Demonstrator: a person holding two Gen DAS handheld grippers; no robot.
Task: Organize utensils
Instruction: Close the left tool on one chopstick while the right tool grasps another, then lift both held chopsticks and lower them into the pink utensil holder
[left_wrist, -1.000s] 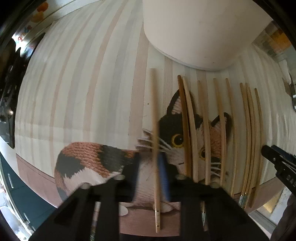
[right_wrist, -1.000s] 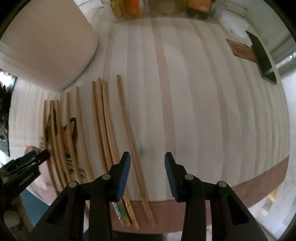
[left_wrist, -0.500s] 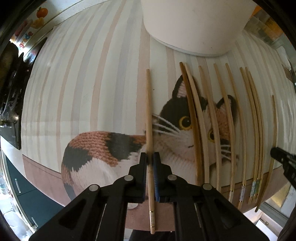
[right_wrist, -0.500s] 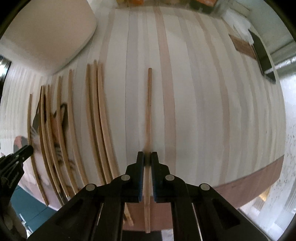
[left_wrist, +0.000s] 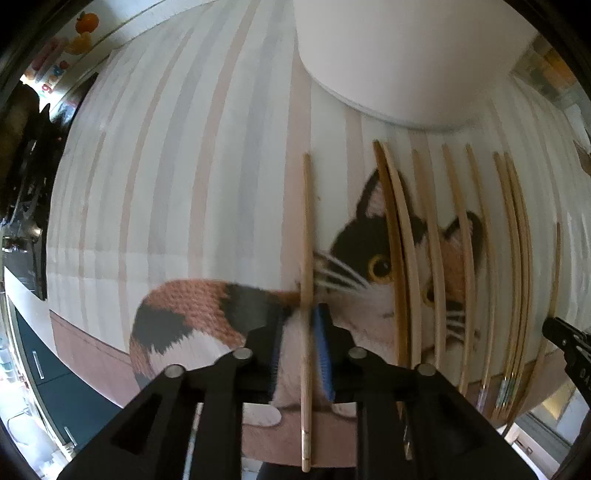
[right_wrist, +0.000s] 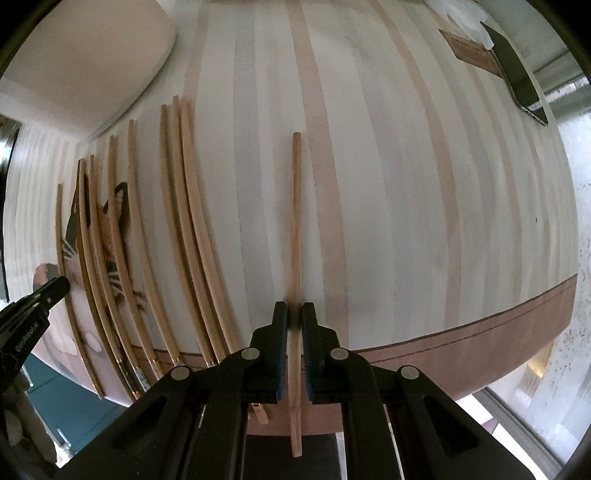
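Left wrist: left gripper (left_wrist: 301, 354) newly parted around chopstick (left_wrist: 306, 258).

Pale wood with a fine grain and a matt finish is being shown by the chopsticks (right_wrist: 192, 236); a woven, striped cloth (right_wrist: 406, 221) is being seen beneath them, and black matt plastic with blue ribbed pads by the fingers (left_wrist: 322, 354)

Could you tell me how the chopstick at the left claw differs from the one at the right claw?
The left claw stands open around its chopstick, fingers apart from it; the right claw is shut on its chopstick. The left chopstick crosses the cat picture; the right one lies over plain stripes. Both are pale wood, pointing away from the cameras.
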